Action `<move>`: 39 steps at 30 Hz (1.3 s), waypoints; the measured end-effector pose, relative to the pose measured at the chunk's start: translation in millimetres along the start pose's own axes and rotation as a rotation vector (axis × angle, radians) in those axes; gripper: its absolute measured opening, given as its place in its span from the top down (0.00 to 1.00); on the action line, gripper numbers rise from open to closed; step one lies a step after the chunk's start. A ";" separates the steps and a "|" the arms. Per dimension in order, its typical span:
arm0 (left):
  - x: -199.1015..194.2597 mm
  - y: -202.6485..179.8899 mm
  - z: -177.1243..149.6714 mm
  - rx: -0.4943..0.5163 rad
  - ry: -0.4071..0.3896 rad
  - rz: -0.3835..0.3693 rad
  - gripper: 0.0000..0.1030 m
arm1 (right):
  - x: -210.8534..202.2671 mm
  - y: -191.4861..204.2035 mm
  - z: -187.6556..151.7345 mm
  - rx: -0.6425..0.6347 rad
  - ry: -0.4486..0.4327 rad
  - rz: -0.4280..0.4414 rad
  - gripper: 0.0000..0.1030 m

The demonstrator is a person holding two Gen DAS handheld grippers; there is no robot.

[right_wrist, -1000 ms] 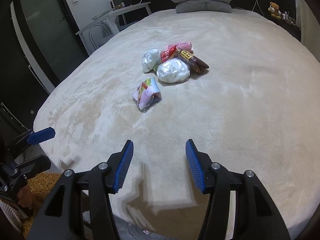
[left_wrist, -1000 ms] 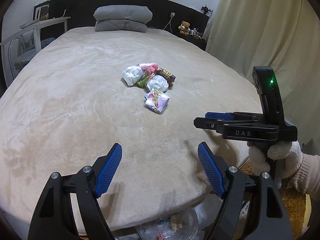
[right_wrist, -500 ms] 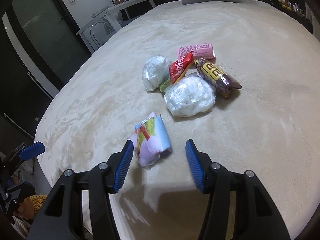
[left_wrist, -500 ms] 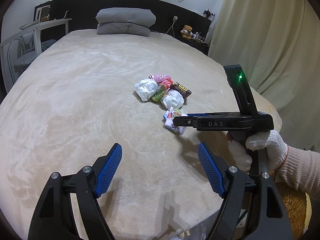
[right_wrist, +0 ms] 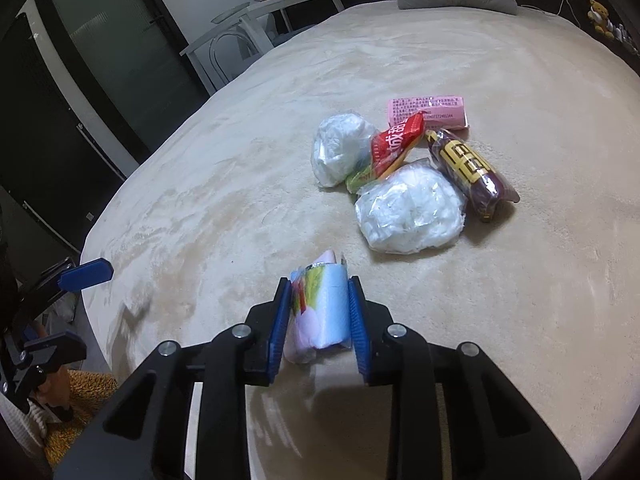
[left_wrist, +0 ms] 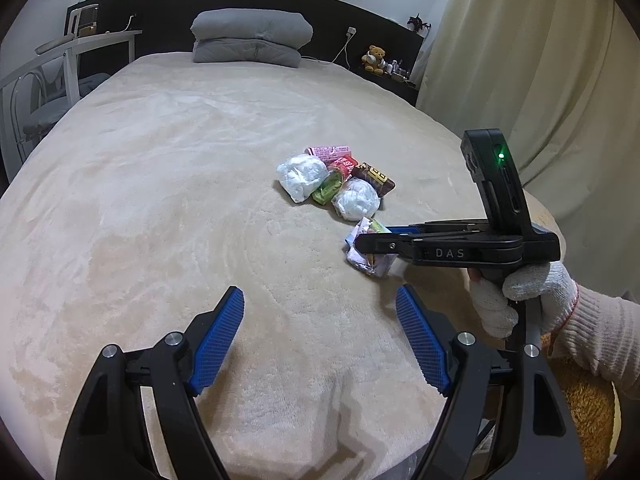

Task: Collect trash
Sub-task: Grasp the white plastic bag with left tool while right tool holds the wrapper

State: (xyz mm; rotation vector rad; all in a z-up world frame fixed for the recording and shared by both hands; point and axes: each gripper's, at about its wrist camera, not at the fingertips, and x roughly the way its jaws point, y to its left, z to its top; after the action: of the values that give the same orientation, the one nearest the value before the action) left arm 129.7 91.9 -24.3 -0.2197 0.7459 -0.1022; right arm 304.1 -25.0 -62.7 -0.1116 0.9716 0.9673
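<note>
The right gripper (right_wrist: 318, 312) has its blue pads pressed against both sides of a crumpled packet (right_wrist: 320, 312), pastel blue, pink and white, which sits on the beige bed cover (right_wrist: 200, 200). From the left camera, the same packet (left_wrist: 366, 258) shows partly behind the black right gripper (left_wrist: 374, 240), held by a white-gloved hand (left_wrist: 528, 300).

The left gripper (left_wrist: 320, 340) hangs over the near part of the bed with its jaws wide apart and nothing between them.

Just beyond the packet lies a cluster of trash: a white wad (right_wrist: 412, 210) nearest, a second white wad (right_wrist: 340, 152) to its left, a red wrapper (right_wrist: 396, 144) and a green one (right_wrist: 358, 178) between them, a brown wrapper (right_wrist: 470, 168) to the right, and a pink pack (right_wrist: 428, 112) farthest back.

At the head of the bed are grey pillows (left_wrist: 250, 36) against a dark headboard (left_wrist: 160, 12). A teddy bear (left_wrist: 374, 58) sits to the right, beside a pale curtain (left_wrist: 540, 60).
</note>
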 end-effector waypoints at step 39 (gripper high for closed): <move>161.9 30.5 105.5 -0.210 0.028 0.001 0.25 | -124.2 -54.0 -24.9 0.073 -0.189 -0.021 0.75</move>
State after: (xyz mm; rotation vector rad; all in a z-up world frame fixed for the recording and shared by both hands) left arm 320.5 111.2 -63.3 -0.4184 0.7850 -0.0263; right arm 303.0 -149.2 -3.0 0.0306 0.8285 0.9050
